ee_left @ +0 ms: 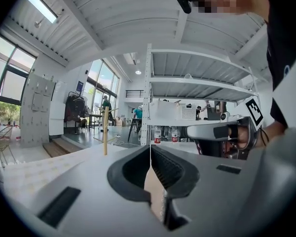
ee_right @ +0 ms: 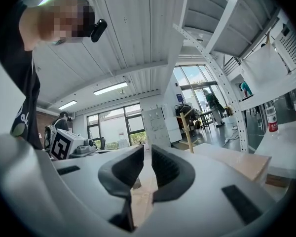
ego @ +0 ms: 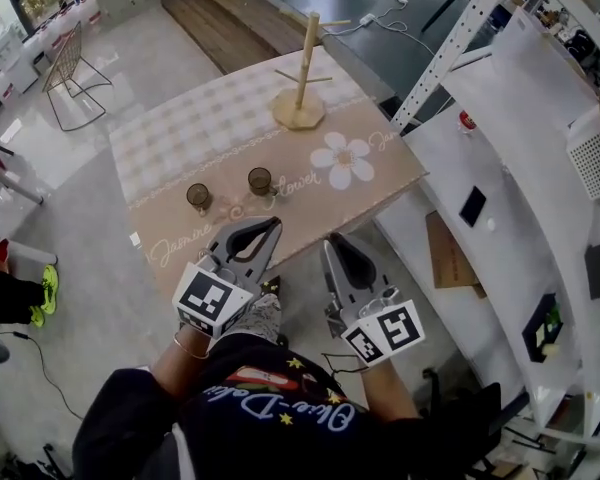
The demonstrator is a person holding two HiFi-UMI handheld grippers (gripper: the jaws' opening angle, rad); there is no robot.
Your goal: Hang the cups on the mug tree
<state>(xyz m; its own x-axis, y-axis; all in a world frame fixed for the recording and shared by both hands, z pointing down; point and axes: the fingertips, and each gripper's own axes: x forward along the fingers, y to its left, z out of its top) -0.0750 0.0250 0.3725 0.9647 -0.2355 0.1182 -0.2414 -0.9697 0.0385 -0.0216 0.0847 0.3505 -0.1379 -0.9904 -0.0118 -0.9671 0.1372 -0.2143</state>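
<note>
**Head view:** A table [ego: 180,138] w/ a patterned cloth is seen from above. The mug tree [ego: 301,68] is stood upright near the far edge, all pegs bare. Two dark cups [ego: 199,196] [ego: 260,180] are set upright on the near part of the cloth, side by side but apart, and well apart from the tree. The left gripper [ego: 273,224] is held over the near table edge, just short of the cups and touching neither. Its jaws are closed at the tips around an empty loop. The right gripper [ego: 330,243] is held beside it, off the table edge, jaws close together. A marker cube is carried on each. White shelving [ego: 480,28] is stood at the right.

**Left gripper view:** The left gripper [ee_left: 150,149] is shown w/ jaw tips pressed together in a thin line, nothing caught between. The mug tree [ee_left: 105,132] is seen far ahead to the left on the table. The right gripper [ee_left: 222,132] is seen at the right, gripped by a hand.

**Right gripper view:** The right gripper [ee_right: 145,149] is shown w/ jaws almost together, only a narrow slit left, nothing held in it. The mug tree [ee_right: 188,130] is seen ahead to the right, at a distance. The left gripper's marker cube [ee_right: 64,144] is seen at the left.
</note>
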